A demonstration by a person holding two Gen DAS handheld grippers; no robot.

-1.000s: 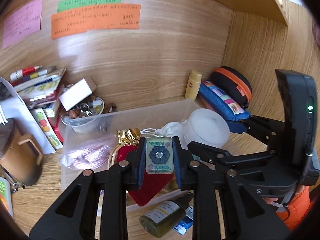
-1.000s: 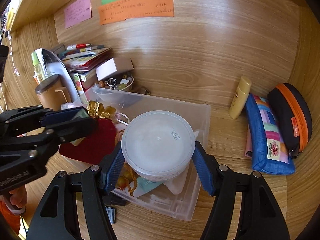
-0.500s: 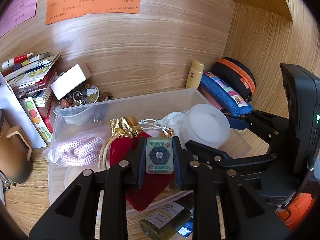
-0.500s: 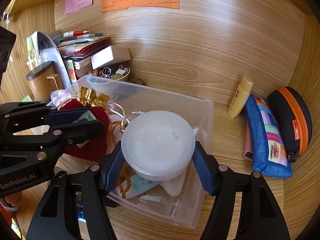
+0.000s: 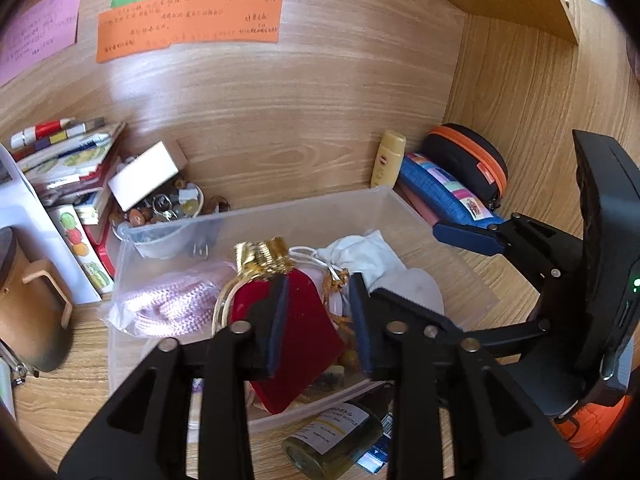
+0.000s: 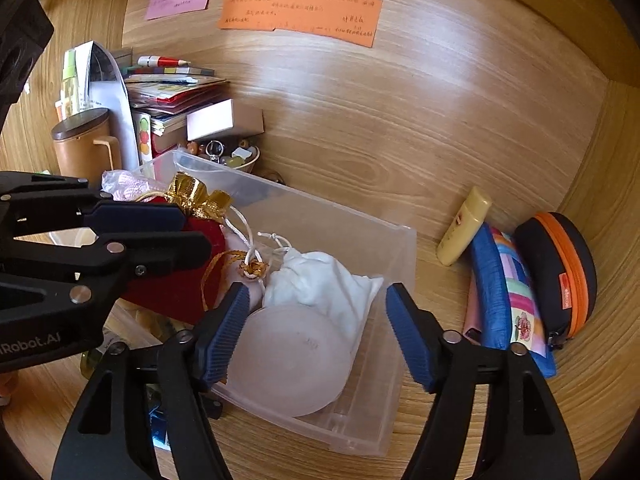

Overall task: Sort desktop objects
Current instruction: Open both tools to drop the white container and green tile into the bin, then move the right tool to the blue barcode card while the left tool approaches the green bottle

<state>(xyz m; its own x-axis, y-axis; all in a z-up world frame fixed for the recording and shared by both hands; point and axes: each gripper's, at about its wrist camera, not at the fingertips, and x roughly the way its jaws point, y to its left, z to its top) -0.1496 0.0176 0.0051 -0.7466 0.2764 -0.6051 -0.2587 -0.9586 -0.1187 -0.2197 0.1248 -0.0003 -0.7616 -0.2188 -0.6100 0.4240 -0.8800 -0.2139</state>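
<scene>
A: Bench (image 6: 460, 160) first: why does the clear bin (image 6: 400, 280) sit mid-desk?

B: Probably as the sorting target; pouches and loose bits already lie inside.

A: The right claw (image 6: 316, 332)?

B: Its jaws are opening, with the frosted round tub (image 6: 292, 364) lying free in the bin below.

A: And the left claw (image 5: 316, 320)?

B: Also opening, nothing gripped, poised over the red velvet pouch (image 5: 304, 336).

The wooden wall (image 6: 400, 100) shines in the light. Colored paper notes (image 6: 300, 12) stick high on that wall. The desk (image 6: 500, 420) below is wood too.
</scene>
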